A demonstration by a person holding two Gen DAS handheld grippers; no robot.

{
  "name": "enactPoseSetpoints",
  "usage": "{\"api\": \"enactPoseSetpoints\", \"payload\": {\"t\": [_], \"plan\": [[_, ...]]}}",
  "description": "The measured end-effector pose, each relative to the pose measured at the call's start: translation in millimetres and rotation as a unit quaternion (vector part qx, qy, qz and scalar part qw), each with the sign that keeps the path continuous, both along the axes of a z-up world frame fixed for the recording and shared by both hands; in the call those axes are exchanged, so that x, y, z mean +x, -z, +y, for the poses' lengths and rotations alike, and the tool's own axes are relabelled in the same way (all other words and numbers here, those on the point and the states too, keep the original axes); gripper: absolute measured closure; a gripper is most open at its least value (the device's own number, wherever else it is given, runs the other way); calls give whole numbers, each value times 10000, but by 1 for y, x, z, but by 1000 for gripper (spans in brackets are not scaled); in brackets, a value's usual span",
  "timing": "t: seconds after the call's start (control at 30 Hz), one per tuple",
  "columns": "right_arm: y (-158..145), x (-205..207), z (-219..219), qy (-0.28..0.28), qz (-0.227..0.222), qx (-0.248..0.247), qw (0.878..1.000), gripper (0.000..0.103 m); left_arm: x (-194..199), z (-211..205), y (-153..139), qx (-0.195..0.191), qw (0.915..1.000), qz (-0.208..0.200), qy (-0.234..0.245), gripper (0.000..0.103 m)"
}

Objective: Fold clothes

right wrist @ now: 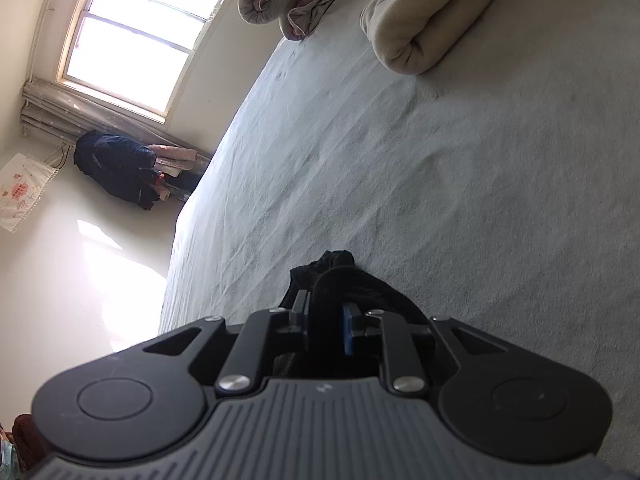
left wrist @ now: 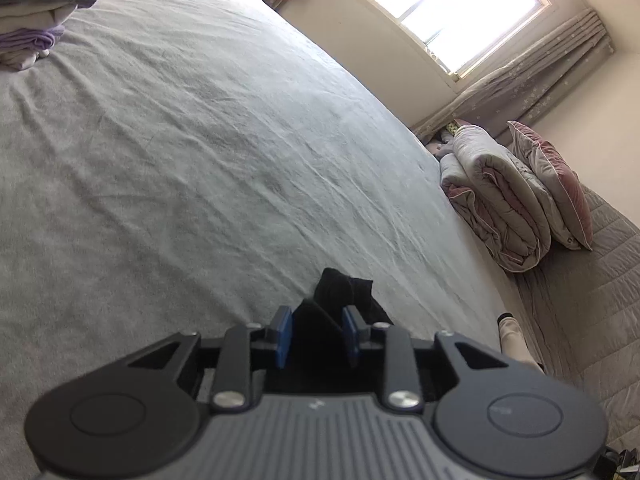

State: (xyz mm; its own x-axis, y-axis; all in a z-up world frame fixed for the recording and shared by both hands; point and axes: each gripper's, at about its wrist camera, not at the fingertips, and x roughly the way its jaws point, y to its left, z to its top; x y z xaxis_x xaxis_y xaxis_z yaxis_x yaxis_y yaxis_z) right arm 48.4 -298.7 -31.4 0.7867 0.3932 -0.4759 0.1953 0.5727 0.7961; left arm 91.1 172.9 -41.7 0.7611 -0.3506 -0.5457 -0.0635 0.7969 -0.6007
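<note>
Fingers of the left gripper point(left wrist: 316, 336) and right gripper point(right wrist: 326, 330) are clamped on bunched black garment point(left wrist: 340, 292), which is held just above the grey bedsheet point(left wrist: 200, 160). Judged as the spreading step; next, the cloth must be laid flat before any fold.

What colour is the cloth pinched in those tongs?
Black. The cloth shows best in the right wrist view, above the grey bed sheet.

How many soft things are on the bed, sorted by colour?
Black garment held by left gripper and right gripper: 1
Cream rolled blanket: 1
Grey-pink quilt: 1
Pink-grey pillow: 1
Folded clothes pile: 1
Total: 5
</note>
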Motion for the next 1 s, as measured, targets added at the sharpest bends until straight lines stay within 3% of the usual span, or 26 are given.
{"api": "enactPoseSetpoints", "payload": {"t": [0.07, 0.17, 0.27, 0.37, 0.4, 0.47, 0.5, 0.53, 0.57, 0.6, 0.8, 0.87, 1.0], "plan": [[-10, 1, 1, 56, -235, -561, 9981, 43, 5, -2, -3, 282, 9991, -107, 307, 56], [-20, 6, 8, -169, -474, -1390, 9890, 43, 12, -7, 2, 643, 9960, -201, 582, 51], [-23, 10, 19, -476, -607, -2168, 9732, 43, 20, -13, 13, 872, 9934, -188, 724, 51], [-12, 16, 34, -774, -687, -2886, 9518, 43, 22, -16, 22, 835, 9941, -261, 645, 53], [-7, 18, 38, -865, -691, -2967, 9485, 43, 22, -16, 22, 806, 9944, -282, 619, 56], [4, 24, 46, -955, -693, -3042, 9453, 43, 21, -16, 22, 723, 9951, -270, 613, 77], [10, 26, 50, -996, -694, -3078, 9437, 43, 20, -17, 22, 678, 9955, -258, 618, 94], [14, 27, 54, -1054, -712, -3116, 9417, 44, 19, -18, 22, 667, 9956, -285, 591, 98], [18, 27, 59, -1116, -734, -3154, 9395, 63, 15, -19, 20, 701, 9954, -366, 533, 98], [20, 26, 64, -1129, -753, -3239, 9363, 91, 12, -21, 18, 744, 9950, -459, 479, 99], [0, 6, 76, -689, -1171, -3526, 9259, 93, 1, -27, -7, 912, 9906, -961, 333, 99], [-9, 4, 81, -564, -1354, -3746, 9155, 93, 5, -28, -11, 987, 9894, -1025, 296, 99], [-15, 15, 82, -374, -1483, -3932, 9067, 93, 17, -30, -12, 1201, 9866, -1087, 178, 99]]}}
